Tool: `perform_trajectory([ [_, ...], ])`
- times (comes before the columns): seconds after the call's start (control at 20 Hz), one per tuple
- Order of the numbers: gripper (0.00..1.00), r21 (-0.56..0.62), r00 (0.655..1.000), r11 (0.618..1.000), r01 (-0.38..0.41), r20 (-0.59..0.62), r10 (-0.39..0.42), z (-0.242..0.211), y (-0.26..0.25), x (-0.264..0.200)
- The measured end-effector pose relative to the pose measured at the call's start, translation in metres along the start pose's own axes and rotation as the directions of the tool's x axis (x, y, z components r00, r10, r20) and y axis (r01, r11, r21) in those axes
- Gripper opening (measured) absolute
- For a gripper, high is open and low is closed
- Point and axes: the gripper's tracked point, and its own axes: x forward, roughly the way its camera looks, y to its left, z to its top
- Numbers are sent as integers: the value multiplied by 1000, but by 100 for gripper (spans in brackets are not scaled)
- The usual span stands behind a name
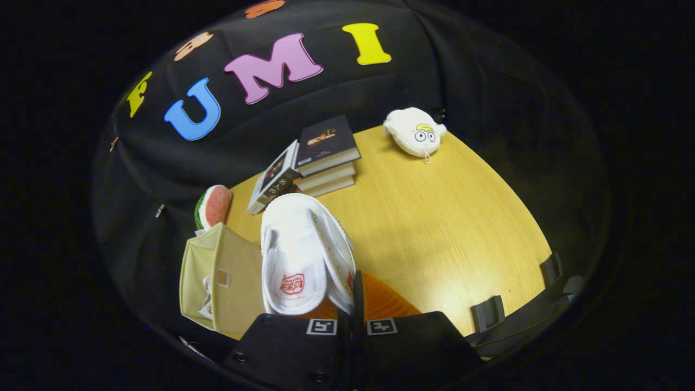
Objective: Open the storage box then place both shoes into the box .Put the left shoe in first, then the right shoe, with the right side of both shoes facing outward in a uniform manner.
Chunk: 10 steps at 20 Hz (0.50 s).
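The gripper (pixel 352 304) holds one white shoe (pixel 304 255): its two fingers are drawn close together and pinch the shoe's side wall near the heel. The shoe is lifted, opening facing the camera, a red printed mark visible on the insole. Just left of the shoe stands one beige storage box (pixel 228 277), its lid flap raised; a second white shoe (pixel 207 296) shows partly inside the box opening. Behind the box lies one watermelon-slice toy (pixel 213 206). Beyond the held shoe, three books (pixel 326 157) form a stack, and a fourth book (pixel 274 182) leans against it. One white plush toy (pixel 415 131) rests farther off on the yellow wooden table (pixel 450 228).
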Motion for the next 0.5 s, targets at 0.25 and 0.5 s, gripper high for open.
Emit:
perform_trajectory([
  [0.25,5,-23,990,990,-138,-24,137,13,121,-14],
  [0.5,5,14,974,990,-143,-177,143,-34,203,7],
])
